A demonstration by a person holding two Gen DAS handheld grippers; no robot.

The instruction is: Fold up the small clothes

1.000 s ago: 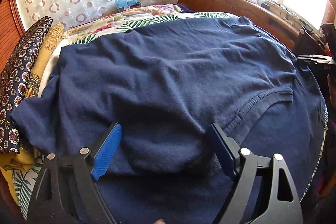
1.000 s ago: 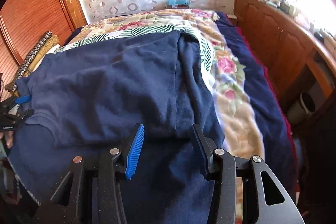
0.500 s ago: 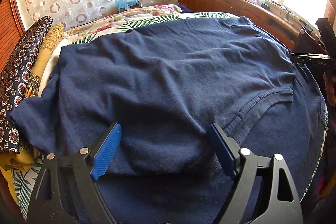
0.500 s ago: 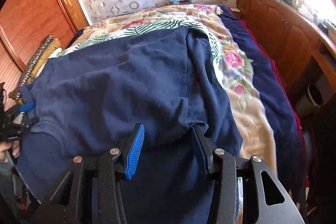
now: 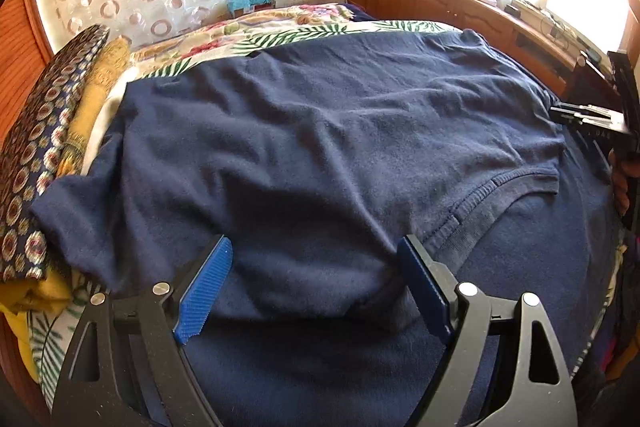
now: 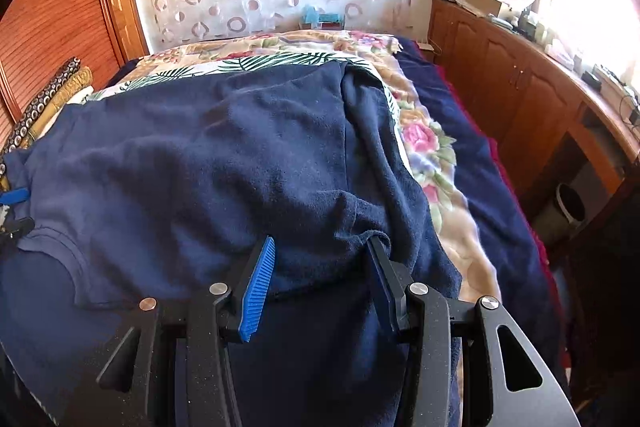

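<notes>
Now the navy T-shirt [image 5: 320,147] lies spread over the floral bedspread [image 6: 432,155], filling the middle of both views. At the bottom of each frame, the left gripper [image 5: 316,287] stands wide apart over the shirt's near edge, while the right gripper [image 6: 320,275] stands half apart with a raised fold between its jaws; I cannot tell if it pinches.

One navy shirt [image 5: 320,147], two tools, two folded cloths

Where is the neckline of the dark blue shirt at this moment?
In the left wrist view the neckline curves at lower right, just beyond the left gripper.
</notes>
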